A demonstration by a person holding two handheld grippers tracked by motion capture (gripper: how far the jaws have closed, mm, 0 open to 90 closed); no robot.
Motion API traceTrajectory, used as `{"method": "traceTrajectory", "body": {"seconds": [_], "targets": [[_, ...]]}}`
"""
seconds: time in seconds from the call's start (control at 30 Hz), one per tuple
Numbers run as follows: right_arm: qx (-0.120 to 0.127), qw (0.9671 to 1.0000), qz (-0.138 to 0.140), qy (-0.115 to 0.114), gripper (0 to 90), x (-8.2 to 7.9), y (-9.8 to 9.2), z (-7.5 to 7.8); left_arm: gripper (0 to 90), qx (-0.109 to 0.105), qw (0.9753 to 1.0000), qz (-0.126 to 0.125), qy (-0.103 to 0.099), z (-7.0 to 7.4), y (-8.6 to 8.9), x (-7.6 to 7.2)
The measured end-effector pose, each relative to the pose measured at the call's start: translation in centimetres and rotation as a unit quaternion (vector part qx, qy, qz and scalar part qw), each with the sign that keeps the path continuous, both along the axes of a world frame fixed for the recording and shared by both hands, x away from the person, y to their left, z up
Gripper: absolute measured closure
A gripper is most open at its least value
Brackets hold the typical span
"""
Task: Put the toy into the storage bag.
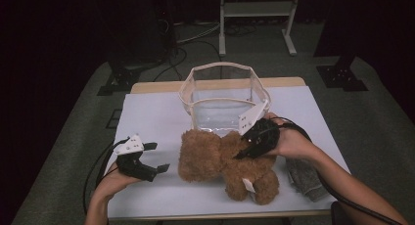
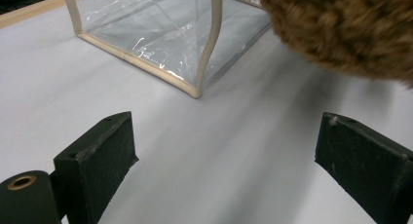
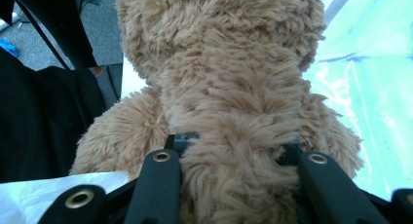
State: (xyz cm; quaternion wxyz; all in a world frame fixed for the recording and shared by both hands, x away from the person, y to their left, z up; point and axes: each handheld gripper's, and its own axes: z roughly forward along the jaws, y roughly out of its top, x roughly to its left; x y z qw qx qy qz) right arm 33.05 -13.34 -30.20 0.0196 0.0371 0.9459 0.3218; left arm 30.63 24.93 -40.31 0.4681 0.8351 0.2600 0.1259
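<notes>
**Brown bear pinched at the middle, left tool idle**

Brown plush covers most of what the right tool point(image 1: 244, 150) does: in the high view its tips are lost in the fur, and the person's right hand point(image 1: 288, 143) wraps the body behind them. The right gripper view settles it, with both black jaws pressed into the bear point(image 3: 229, 87) on either side of its narrow middle, clenched on it. The bear's face cannot be seen from any angle; the high view gives a rounded head end at the left and two legs toward the counter's near edge, with a white tag point(image 1: 248, 185) between them.

The bear lies on the white counter point(image 1: 151, 117), just in front of the clear bag point(image 1: 222, 95), which stands open with a cream rim. Whether fur touches the bag's wall is hard to tell. In the left gripper view only one corner of the bag point(image 2: 165, 44) and a blurred edge of the bear point(image 2: 341, 29) come in, both cut off by the frame.

The left tool point(image 1: 154, 159) sits low beside the bear's head end, apart from it, jaws spread wide with nothing between them.

A grey cloth point(image 1: 304, 178) lies at the right, partly under the right forearm.
</notes>
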Motion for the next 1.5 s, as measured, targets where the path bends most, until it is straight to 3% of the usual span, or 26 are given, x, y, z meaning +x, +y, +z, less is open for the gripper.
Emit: {"method": "traceTrajectory", "body": {"seconds": [0.47, 0.63, 1.03, 1.23, 1.5], "targets": [[-0.005, 0.9998, 0.010, -0.014, 65.3, -0.5, 0.4, 2.4, 6.7, -0.001, 1.0000, 0.003, -0.001, 0.1, 0.2, -0.1], [-0.006, 0.9996, 0.011, -0.026, 65.3, -0.8, 0.5, 4.4, 6.7, -0.005, 1.0000, 0.005, 0.001, 0.1, 0.4, -0.1], [-0.012, 0.9994, 0.016, -0.028, 65.3, -0.9, 1.2, 8.1, 6.7, -0.007, 1.0000, 0.006, 0.000, 0.2, 0.6, -0.1], [-0.008, 0.9994, 0.017, -0.029, 65.3, -0.5, 1.5, 9.7, 6.7, -0.008, 1.0000, 0.005, 0.001, 0.2, 0.8, 0.0], [-0.005, 0.9995, 0.008, -0.030, 65.3, 0.5, 1.6, 13.3, 6.7, -0.017, 0.9998, 0.006, 0.000, 0.4, 0.9, 0.0]]}}
